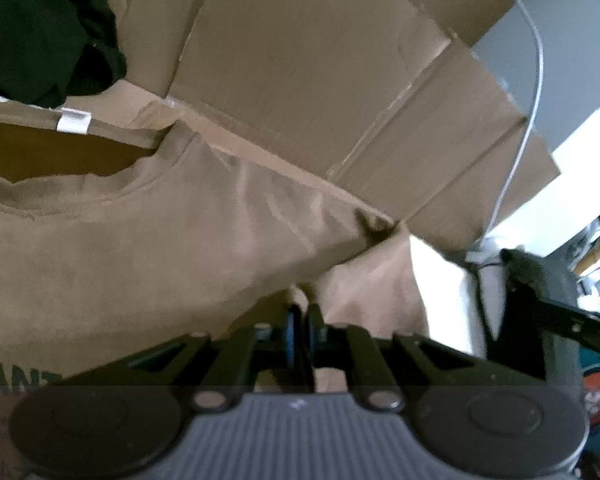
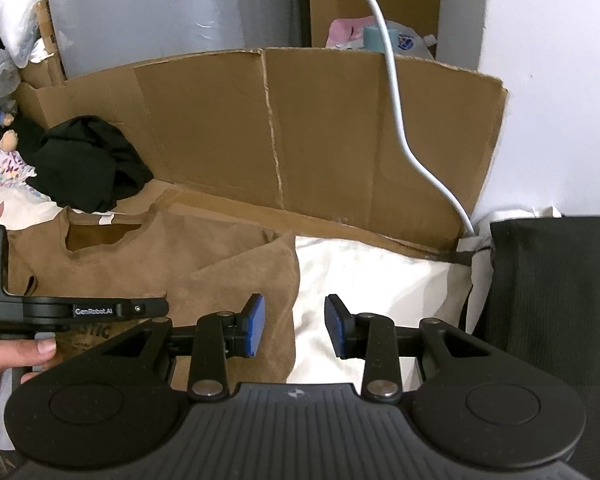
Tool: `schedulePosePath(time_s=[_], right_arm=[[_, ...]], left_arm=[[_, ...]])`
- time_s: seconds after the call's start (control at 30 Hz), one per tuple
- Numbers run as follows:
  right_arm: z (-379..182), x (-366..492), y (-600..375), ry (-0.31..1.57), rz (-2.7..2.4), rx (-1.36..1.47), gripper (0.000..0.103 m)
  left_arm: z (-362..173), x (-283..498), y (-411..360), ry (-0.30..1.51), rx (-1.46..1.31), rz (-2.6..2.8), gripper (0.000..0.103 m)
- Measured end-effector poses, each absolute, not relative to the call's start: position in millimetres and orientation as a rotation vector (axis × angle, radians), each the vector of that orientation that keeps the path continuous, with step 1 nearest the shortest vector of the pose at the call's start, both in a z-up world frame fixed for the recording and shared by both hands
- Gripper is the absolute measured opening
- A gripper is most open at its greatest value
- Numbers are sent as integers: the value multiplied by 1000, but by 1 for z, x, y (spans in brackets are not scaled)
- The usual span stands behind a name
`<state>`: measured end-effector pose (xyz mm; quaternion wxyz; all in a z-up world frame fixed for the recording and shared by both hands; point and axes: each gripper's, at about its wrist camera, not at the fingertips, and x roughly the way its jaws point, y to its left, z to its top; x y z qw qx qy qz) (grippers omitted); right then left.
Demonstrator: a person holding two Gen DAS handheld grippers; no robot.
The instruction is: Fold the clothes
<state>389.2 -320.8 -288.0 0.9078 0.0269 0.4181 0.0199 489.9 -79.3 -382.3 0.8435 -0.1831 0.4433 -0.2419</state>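
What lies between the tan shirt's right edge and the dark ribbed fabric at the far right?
In the right wrist view, only white bedding lies between the tan shirt and the dark ribbed fabric. The open right tongs hover above it.

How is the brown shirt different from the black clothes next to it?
The brown shirt is tan and spread out flat, while the black clothes are dark and bunched in a heap. The left tongs are pinching the brown shirt; nothing is touching the black clothes. The brown shirt shows a white neck tag; the black clothes show none. Both lie by the cardboard.
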Motion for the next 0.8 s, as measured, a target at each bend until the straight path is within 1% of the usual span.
schedulePosePath(time_s=[0.23, 0.4, 0.8], right_arm=[[-285, 411, -322, 873, 20, 94, 37], [-294, 430, -315, 879, 22, 97, 37], [-340, 499, -287, 935, -23, 70, 37]], left_arm=[[-378, 486, -71, 921, -455, -545, 6], [-378, 483, -64, 909, -490, -569, 6], [-383, 477, -56, 895, -561, -612, 6]])
